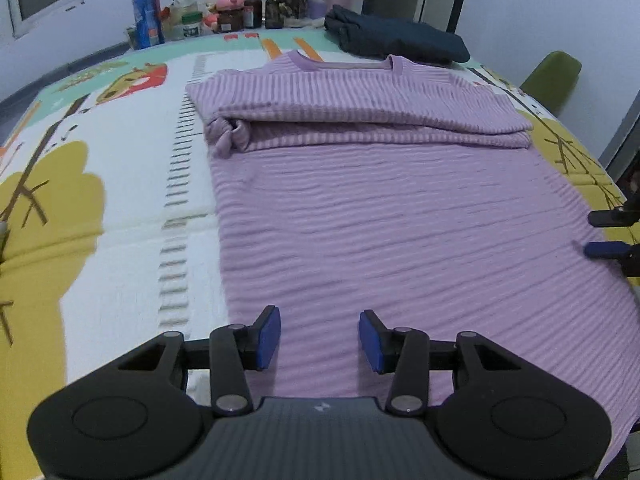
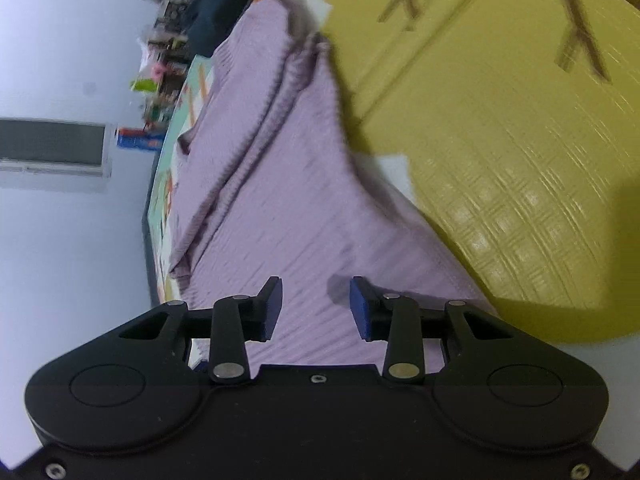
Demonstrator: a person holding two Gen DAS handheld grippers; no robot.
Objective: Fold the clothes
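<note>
While over purple sweater | left hand-held gripper spread | right hand-held gripper spread

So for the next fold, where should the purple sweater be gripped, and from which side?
Probably at the near hem of the purple sweater, one corner per gripper, coming in low from the near table edge. The sleeves already lie folded across the chest, the lower body lies flat, and that hem hangs free. Both the left gripper and right gripper are open above it.

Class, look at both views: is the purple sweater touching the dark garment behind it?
Apart. In the left wrist view a strip of mat shows between the sweater's collar and the dark garment.
</note>
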